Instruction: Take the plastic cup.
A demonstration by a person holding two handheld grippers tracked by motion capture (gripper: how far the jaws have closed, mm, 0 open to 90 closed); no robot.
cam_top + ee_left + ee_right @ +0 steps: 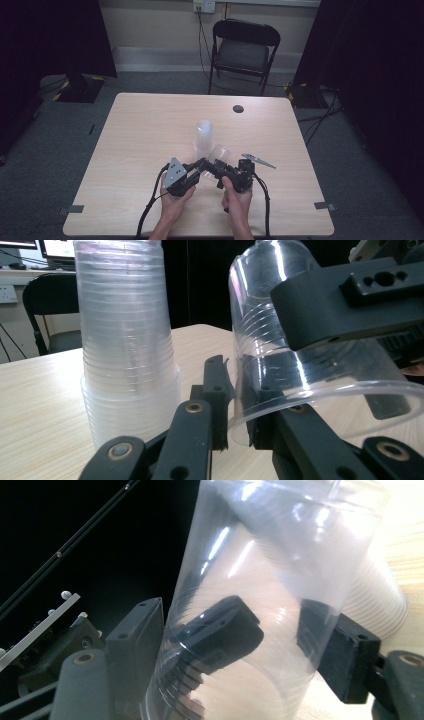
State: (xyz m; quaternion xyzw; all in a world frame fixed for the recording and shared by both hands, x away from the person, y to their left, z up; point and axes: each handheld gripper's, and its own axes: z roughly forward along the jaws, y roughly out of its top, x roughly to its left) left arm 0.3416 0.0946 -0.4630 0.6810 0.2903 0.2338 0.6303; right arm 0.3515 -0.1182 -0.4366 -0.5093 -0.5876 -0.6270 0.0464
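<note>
High view: The table (pixel 150 130) carries a stack of clear plastic cups (pixel 203 135), standing rim-down near the table's middle, slightly toward the near edge. Just beside the stack, on the side of the near edge, a single clear cup (pixel 218 156) lies tilted between the two tools. The left tool (pixel 196 167) and the right tool (pixel 214 172) meet at this cup, each held in one hand close to the near edge. A dark round port (pixel 238 108) sits in the table near the far edge. A black folding chair (pixel 243 50) stands beyond the far edge.

Left gripper view: The left tool (pixel 235 405) is clamped on the wall of the single cup (pixel 280 330) at its rim, one jaw outside and the other apparently inside the rim. The cup is tilted with its open rim toward the camera and holds nothing. One jaw of the right tool lies across the cup's outer wall. The stack (pixel 127 340) stands upright on the table to the left, well nested, cup count not readable.

Right gripper view: The right tool (pixel 235 650) has its jaws apart on either side of the single cup (pixel 270 555); whether the pads touch the wall is hard to read through the clear plastic. A jaw of the left tool shows through the cup. The stack (pixel 380 600) lies just behind.
</note>
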